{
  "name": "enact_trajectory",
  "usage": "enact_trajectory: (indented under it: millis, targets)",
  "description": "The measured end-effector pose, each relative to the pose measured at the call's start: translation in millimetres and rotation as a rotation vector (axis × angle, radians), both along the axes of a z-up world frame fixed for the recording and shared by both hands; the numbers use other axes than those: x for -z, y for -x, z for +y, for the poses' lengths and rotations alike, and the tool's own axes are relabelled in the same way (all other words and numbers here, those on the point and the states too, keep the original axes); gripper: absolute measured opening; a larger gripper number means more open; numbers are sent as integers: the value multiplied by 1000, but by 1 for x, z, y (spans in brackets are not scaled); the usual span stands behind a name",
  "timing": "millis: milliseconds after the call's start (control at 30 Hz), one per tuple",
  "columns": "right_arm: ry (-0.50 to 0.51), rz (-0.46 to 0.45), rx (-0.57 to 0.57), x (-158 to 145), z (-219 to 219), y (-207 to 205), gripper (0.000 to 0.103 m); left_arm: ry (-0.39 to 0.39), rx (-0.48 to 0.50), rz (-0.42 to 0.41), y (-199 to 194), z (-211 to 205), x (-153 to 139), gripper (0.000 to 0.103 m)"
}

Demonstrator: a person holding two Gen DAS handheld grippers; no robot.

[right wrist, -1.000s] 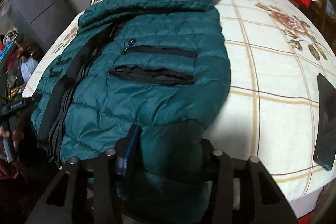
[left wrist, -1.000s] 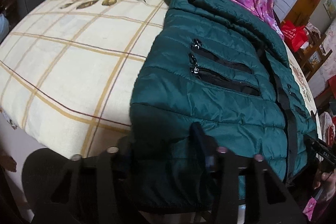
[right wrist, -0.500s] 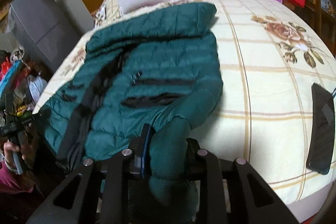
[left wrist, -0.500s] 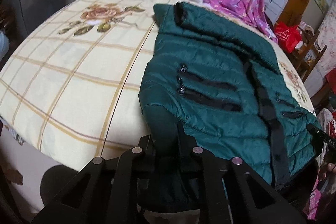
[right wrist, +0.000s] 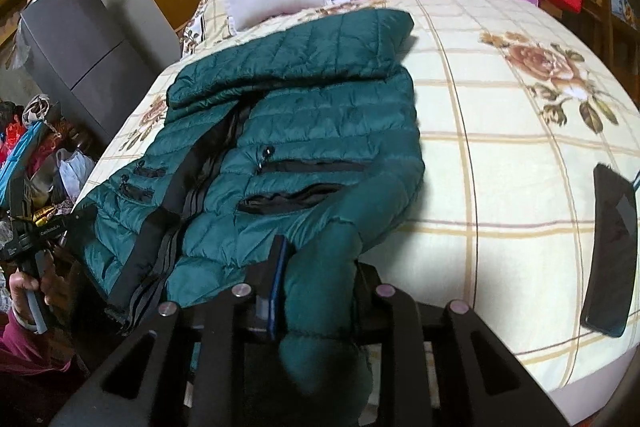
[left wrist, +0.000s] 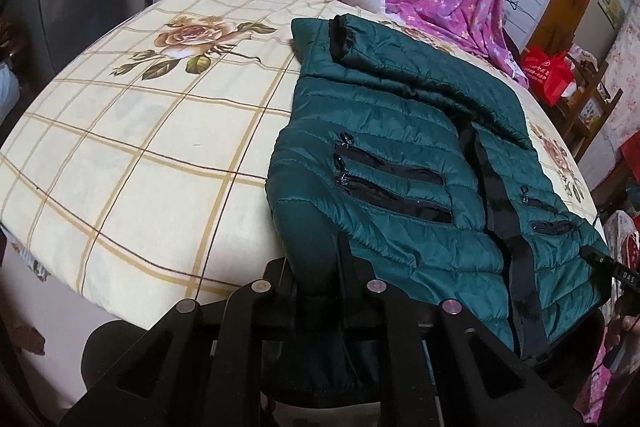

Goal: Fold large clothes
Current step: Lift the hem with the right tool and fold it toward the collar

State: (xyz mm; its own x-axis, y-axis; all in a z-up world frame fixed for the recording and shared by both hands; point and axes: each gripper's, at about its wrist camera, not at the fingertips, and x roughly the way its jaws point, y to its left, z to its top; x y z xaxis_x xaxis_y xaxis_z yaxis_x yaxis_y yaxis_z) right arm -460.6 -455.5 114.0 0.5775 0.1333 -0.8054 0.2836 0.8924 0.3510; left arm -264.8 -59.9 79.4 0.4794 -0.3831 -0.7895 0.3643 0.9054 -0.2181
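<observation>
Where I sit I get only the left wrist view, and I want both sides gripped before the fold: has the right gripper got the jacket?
Observer: Yes. The right gripper is shut on a bunched fold of the green jacket at its near edge.
Operator: Is anything else lying on the bed on that side?
Observer: A black phone lies flat on the checked sheet near the bed's edge, with bare sheet between it and the jacket.
</observation>
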Motion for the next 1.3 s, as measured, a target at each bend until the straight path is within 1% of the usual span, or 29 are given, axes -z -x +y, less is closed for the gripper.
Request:
enact_trajectory:
  millis: [100, 167, 200, 333, 400, 533, 567, 633, 733, 833, 867, 933, 1000, 1033, 1067, 1100, 1133, 1167, 1233, 1300]
  targets:
    - [-36, 42, -6, 9, -3, 2, 26, -3, -6, 7, 0, 1, 3, 0]
    - [-65, 87, -6, 18, -5, 3, 32, -5, -9, 9, 1, 1, 4, 0]
    - [-82, 108, -1, 23, -7, 4, 33, -7, -9, 10, 1, 1, 5, 0]
    - [-117, 118, 11, 32, -11, 9, 36, -13, -10, 19, 1, 1, 8, 0]
    - [-127, 131, 6, 36, -11, 10, 41, -23, -13, 31, 2, 2, 13, 0]
    - [-140, 141, 11, 41, -13, 13, 44, -22, -29, 73, -1, 7, 26, 0]
    - [-144, 146, 10, 41, -14, 14, 46, -22, -33, 86, -2, 8, 30, 0]
    - [-155, 160, 14, 44, -17, 16, 52, -19, -39, 102, -3, 10, 35, 2]
    - [-179, 145, 20, 45, -19, 20, 52, -11, -46, 115, -3, 12, 39, 7]
    - [-169, 148, 2, 45, -16, 20, 52, -13, -42, 136, -2, 12, 47, 19]
    - [-169, 145, -8, 44, -14, 20, 54, -10, -44, 138, -1, 13, 48, 21]
    - [-141, 137, -25, 44, -8, 18, 54, 3, -56, 139, 0, 14, 50, 22]
    - [-97, 125, -45, 43, 0, 17, 50, 4, -57, 147, -1, 14, 50, 22]
    - [-91, 114, -50, 42, 2, 17, 40, -3, -50, 144, -1, 13, 48, 19]
    - [-90, 105, -48, 41, 3, 16, 34, -7, -43, 135, -1, 13, 46, 7]
    - [-87, 93, -43, 39, 3, 15, 31, -8, -40, 115, 1, 12, 41, 3]
    - [-82, 80, -42, 35, 3, 15, 25, 1, -37, 98, 1, 13, 36, 0]
    - [-78, 58, -44, 28, 2, 14, 22, 27, -35, 82, 1, 15, 28, 0]
    - [-76, 6, -52, 13, 0, 13, 20, 81, -38, 52, 0, 17, 11, 0]
    - [-67, -61, -70, -10, -3, 7, 20, 109, -44, 11, -2, 18, -6, 0]
